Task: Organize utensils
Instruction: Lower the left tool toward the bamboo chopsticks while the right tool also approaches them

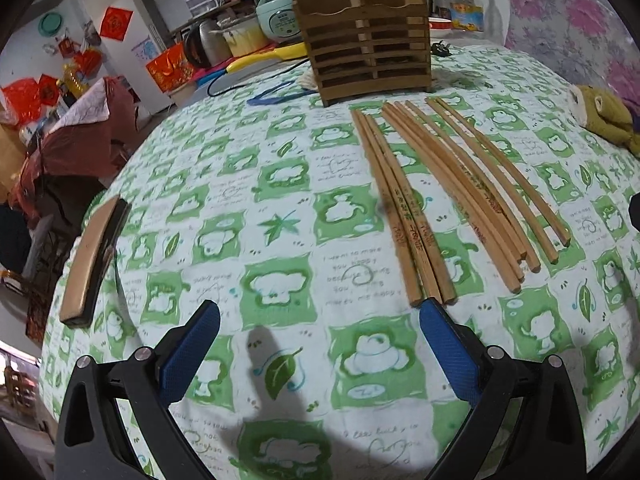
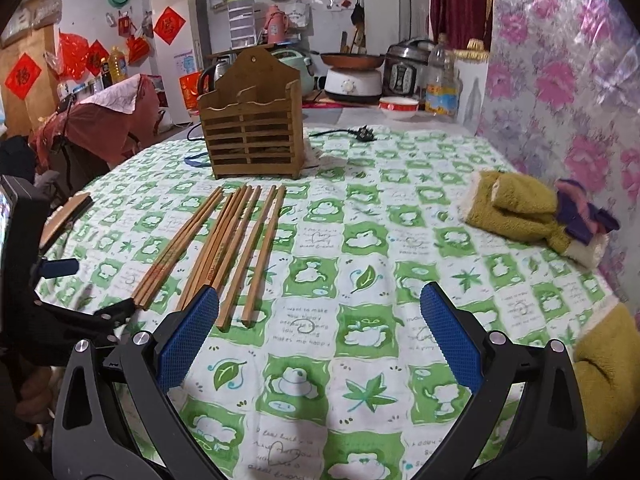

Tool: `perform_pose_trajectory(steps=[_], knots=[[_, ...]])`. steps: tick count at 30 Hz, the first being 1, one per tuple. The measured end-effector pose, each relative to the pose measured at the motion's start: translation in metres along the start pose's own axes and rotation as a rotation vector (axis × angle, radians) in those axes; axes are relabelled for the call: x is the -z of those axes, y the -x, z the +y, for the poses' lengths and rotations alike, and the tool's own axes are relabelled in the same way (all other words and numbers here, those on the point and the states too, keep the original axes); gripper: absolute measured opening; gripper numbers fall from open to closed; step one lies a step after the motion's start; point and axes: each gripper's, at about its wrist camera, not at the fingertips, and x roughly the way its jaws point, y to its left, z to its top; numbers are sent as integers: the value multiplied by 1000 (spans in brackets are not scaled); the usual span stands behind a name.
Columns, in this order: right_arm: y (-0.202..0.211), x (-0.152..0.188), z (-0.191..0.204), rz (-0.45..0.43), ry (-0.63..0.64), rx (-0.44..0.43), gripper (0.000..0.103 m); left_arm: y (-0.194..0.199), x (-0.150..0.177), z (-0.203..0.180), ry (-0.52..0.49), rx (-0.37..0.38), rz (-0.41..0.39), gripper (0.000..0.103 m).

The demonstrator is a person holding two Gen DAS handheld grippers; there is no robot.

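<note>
Fingers of both our grippers, left gripper [image 1: 320, 360] and right gripper [image 2: 320, 344], spread wide, holding nothing. Long wooden chopsticks [image 2: 224, 248] lie in loose row on green-and-white patterned tablecloth [image 2: 360, 360], just before slatted brown wooden holder [image 2: 252, 136]. We judge sorting not yet begun; next we pinch one chopstick near its end.

Behind the wooden holder [image 2: 253, 120], its slatted compartments are too dark to read. The printing on the chopsticks [image 1: 416, 236] before it is blurred (lettering illegible).
</note>
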Motion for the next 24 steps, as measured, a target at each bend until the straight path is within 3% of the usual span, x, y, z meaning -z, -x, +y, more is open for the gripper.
perform_pose_trajectory(steps=[6, 10, 14, 19, 24], knots=[[-5, -1, -3, 21, -15, -13, 97, -7, -6, 10, 3, 29, 22, 99], [-6, 0, -1, 29, 0, -15, 97, -18, -6, 47, 97, -52, 56, 99], [-11, 4, 5, 73, 39, -40, 97, -22, -5, 61, 147, 12, 75, 99], [-16, 12, 20, 123, 120, -58, 96, -21, -10, 49, 92, -39, 43, 99], [-24, 12, 33, 170, 178, -60, 83, -22, -11, 45, 70, -52, 30, 99]])
